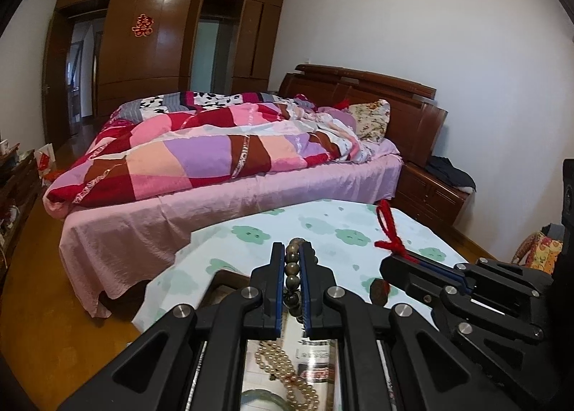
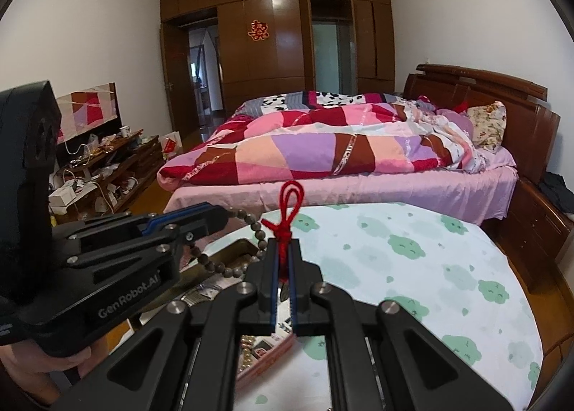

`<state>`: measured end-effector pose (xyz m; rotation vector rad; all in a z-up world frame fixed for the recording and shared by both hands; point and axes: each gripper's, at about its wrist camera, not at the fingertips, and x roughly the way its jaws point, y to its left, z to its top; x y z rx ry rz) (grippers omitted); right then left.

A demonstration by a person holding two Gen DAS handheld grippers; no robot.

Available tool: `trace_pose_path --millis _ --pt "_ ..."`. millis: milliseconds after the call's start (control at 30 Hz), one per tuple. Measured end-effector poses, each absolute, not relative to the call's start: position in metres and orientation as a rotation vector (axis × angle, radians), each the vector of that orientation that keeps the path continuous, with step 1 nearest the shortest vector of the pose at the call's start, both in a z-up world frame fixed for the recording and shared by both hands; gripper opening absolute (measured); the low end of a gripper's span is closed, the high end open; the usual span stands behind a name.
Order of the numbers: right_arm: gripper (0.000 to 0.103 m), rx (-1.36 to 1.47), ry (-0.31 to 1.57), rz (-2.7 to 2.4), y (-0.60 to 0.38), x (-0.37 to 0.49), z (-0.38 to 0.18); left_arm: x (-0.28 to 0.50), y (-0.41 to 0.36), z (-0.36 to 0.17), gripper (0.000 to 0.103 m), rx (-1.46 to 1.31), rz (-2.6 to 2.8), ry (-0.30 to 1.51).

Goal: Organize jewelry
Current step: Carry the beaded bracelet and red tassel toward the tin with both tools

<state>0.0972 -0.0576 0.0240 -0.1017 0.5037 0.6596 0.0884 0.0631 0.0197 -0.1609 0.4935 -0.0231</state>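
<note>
Both grippers pinch: left gripper on the brown bead bracelet, right gripper on the red cord. Only left view shows pearl necklace in the box at 6 o'clock.

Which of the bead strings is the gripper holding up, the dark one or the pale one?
The dark brown bead string, pinched in the left gripper. The pale pearl necklace lies loose in the box below.
</note>
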Motion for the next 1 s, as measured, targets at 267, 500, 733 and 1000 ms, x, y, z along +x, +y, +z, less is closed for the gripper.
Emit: trace_pose_path --millis 267,500,733,1000 --pt "0.006 -0.105 0.519 0.701 -0.041 0.098 0.018 0.094 0.081 0.009 0.007 -0.162 0.042 0.513" --pt "0.006 -0.124 0.564 0.719 -0.025 0.105 0.002 0.100 0.088 -0.006 0.007 -0.163 0.055 0.563" --pt "0.006 -0.131 0.637 0.707 -0.020 0.115 -0.018 0.104 0.090 -0.014 0.007 -0.155 0.074 0.606" --pt "0.006 -0.139 0.683 0.700 -0.017 0.118 -0.031 0.109 0.089 -0.024 0.007 -0.151 0.072 0.645"
